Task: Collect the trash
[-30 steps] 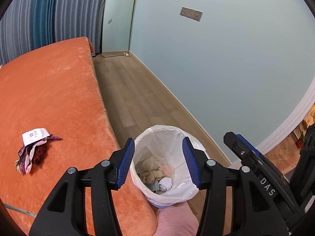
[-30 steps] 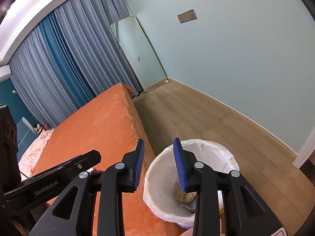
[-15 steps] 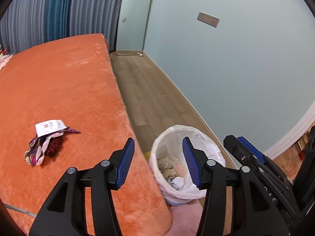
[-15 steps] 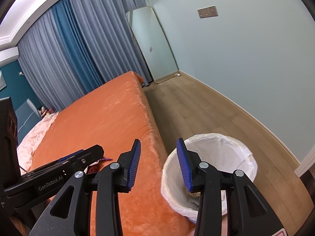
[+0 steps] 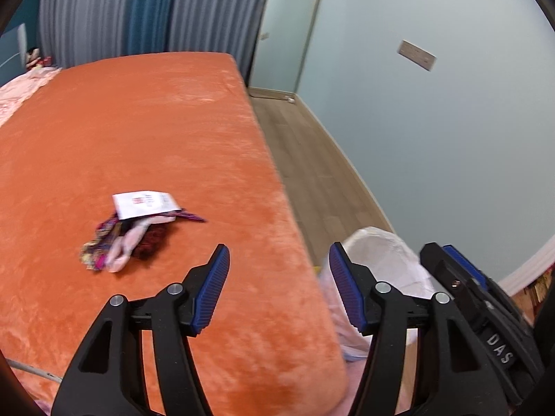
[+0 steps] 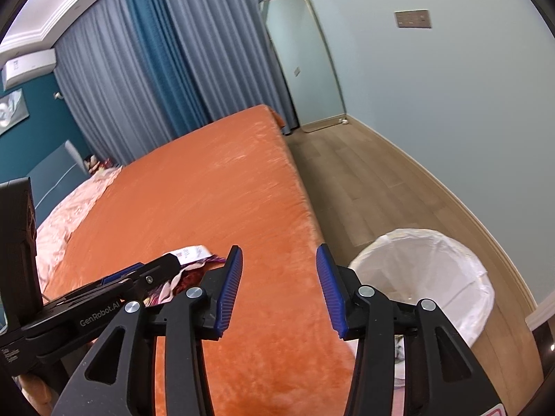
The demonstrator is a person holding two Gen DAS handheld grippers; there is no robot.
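While both the left gripper (image 5: pixel 279 289) and the right gripper (image 6: pixel 277 289) were held apart and empty, a reach was judged under way, leftward and farther over the orange bed (image 5: pixel 145 131) to the wrapper pile (image 5: pixel 138 230), with a closing pinch called for next.

The black left gripper (image 5: pixel 279 291) with blue ribbed pads has its jaws spread wide and holds nothing. The black right gripper (image 6: pixel 277 291), just beside it on the right, is also wide apart and empty.

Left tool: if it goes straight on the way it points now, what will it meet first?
Probably the orange blanket near the bed's right edge. The left tool is open and empty; the trash pile lies left of that line, the bin to the right. Depth is uncertain.
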